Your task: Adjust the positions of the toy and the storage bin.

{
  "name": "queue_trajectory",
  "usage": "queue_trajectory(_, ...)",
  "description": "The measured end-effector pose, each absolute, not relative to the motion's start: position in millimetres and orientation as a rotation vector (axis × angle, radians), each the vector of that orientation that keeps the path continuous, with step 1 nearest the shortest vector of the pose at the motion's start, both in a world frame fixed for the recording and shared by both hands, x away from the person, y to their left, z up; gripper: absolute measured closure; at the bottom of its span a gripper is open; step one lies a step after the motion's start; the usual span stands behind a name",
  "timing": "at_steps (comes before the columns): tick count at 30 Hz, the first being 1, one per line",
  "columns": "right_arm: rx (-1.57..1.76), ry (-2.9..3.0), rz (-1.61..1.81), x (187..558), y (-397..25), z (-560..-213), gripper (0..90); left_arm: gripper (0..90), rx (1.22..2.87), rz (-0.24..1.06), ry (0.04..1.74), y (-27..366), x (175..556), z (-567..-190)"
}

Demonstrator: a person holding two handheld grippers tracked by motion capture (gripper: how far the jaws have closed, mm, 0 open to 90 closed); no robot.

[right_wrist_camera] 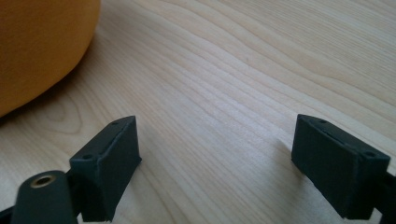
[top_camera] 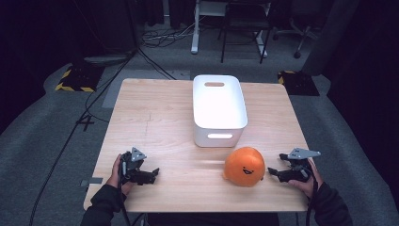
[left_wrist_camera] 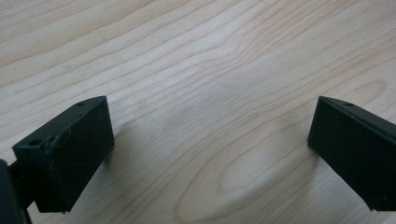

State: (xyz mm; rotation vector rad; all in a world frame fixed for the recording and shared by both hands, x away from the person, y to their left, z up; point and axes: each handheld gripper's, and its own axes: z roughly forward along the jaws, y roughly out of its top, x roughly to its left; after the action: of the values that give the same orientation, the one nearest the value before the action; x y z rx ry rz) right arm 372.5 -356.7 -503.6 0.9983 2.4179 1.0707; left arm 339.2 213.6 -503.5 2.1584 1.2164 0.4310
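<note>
Risk of rolling: round orange plush ball (top_camera: 244, 166) near the table's (top_camera: 155, 113) front edge, right of centre, soft and smooth, likely to skid off slick pale wood if nudged sideways. Right gripper (top_camera: 274, 173) just beside it, jaws apart, empty. Left gripper (top_camera: 153, 175) near the front left corner, jaws wide, empty. Rigid white plastic bin (top_camera: 219, 107), rounded corners, towards the far edge

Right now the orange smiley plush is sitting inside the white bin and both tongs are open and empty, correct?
Not quite. The orange plush lies on the table, in front of the white bin, not inside it; the high view shows this. The rest holds: the left tongs and right tongs are both open and empty.
</note>
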Motion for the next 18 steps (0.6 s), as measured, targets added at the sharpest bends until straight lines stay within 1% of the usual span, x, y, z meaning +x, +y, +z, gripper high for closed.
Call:
queue_trajectory(4, 0.973, 2.436, 1.078, 370.3, -356.0, -503.5, 15.2, 0.7, 2.202, 0.415, 1.116, 202.6, 337.4, -503.4)
queue_trajectory(6, 0.958, 2.449, 1.083, 369.3, -355.5, -503.5, 15.2, 0.7, 2.221, 0.369, 1.072, 197.8, 337.0, -503.7)
queue_trajectory(8, 0.927, 2.466, 1.086, 368.1, -355.7, -503.5, 15.2, 0.7, 2.230, 0.373, 1.041, 193.1, 338.0, -503.6)
queue_trajectory(13, 0.865, 2.503, 1.106, 364.1, -354.3, -503.9, 15.0, 0.7, 2.244, 0.344, 1.007, 174.1, 342.2, -503.5)
queue_trajectory(15, 0.840, 2.516, 1.109, 362.6, -351.8, -503.8, 14.7, 0.7, 2.252, 0.351, 0.993, 167.4, 342.8, -503.2)
queue_trajectory(16, 0.835, 2.522, 1.111, 361.2, -350.6, -503.7, 14.7, 0.6, 2.252, 0.333, 0.984, 165.2, 343.2, -503.6)
queue_trajectory(18, 0.797, 2.545, 1.117, 357.9, -348.4, -503.6, 14.6, 0.6, 2.253, 0.346, 0.982, 163.2, 343.4, -503.6)
